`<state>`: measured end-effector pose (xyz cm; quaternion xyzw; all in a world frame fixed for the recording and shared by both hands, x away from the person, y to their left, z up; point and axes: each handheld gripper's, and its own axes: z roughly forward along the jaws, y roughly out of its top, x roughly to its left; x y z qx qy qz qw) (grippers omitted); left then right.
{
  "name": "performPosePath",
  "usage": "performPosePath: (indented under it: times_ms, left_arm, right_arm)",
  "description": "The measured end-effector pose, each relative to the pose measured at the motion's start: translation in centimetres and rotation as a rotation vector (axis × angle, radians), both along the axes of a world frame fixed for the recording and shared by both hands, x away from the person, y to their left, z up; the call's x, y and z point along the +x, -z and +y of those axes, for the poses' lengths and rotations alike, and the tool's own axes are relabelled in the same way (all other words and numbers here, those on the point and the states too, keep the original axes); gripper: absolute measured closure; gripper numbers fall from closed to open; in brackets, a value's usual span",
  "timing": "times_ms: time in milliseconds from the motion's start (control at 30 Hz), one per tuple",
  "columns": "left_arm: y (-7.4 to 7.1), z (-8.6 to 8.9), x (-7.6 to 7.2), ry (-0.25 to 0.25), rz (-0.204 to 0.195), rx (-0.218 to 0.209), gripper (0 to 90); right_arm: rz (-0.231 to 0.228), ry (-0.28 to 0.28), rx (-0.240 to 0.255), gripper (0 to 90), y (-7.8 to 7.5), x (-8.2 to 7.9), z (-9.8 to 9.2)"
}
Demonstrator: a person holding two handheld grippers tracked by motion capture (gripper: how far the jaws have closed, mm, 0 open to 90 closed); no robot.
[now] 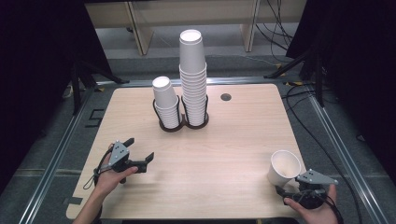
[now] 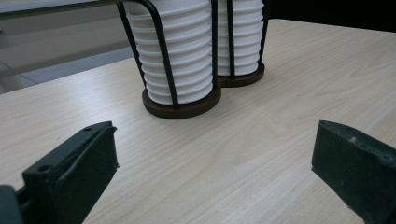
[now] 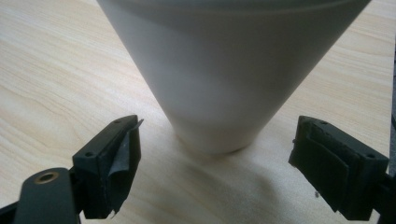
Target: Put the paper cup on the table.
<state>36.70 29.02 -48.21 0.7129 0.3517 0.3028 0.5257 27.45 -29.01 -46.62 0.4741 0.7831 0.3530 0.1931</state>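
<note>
Right tool (image 1: 286,190), held at near right corner of worktop (image 1: 224,154), jaws parted either side of single white paper cup (image 1: 283,168), pads clear of its wall, nothing clamped. Cup stands upright just beyond tool, mouth up. Left tool (image 1: 140,150) at near left, jaws spread wide and released, empty, aimed toward black wire cup holder (image 1: 181,122) at worktop's far middle. Holder carries short cup stack (image 1: 165,102) beside tall cup stack (image 1: 193,77).
</note>
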Motion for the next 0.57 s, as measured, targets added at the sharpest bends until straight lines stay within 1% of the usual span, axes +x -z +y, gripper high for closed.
performPosePath:
  times_ms: [67,100,200,233,300,433,467,567]
  left_arm:
    - [0.01,-0.02,0.01,0.0,0.0,0.0,0.0]
    - [0.02,-0.02,0.01,0.0,0.001,-0.001,0.0]
    - [0.03,0.0,-0.01,-0.001,0.002,0.0,0.0]
    - [0.04,0.0,-0.02,-0.001,0.001,0.0,0.0]
    - [0.04,0.02,-0.01,-0.002,0.002,-0.001,0.0]
    - [0.03,0.02,-0.01,0.001,0.003,0.004,0.0]
    - [0.04,0.02,-0.01,0.002,0.003,0.005,0.0]
    - [0.04,0.0,0.03,0.003,0.002,0.006,0.0]
  right_arm:
    - [-0.003,-0.001,-0.012,16.3,-0.03,-0.02,-0.07]
    - [-0.001,0.01,-0.012,16.3,0.01,-0.06,-0.04]
    - [0.011,0.012,-0.008,16.3,0.05,-0.06,-0.05]
    - [0.014,0.015,-0.017,16.3,0.0,-0.1,-0.09]
    - [0.02,0.017,-0.017,16.3,0.07,-0.1,-0.1]
    - [0.036,0.002,-0.004,16.3,0.25,-0.01,-0.11]
    - [0.03,0.006,-0.008,16.2,0.27,-0.04,-0.12]
    - [0.036,-0.006,-0.013,15.7,0.28,0.0,-0.2]
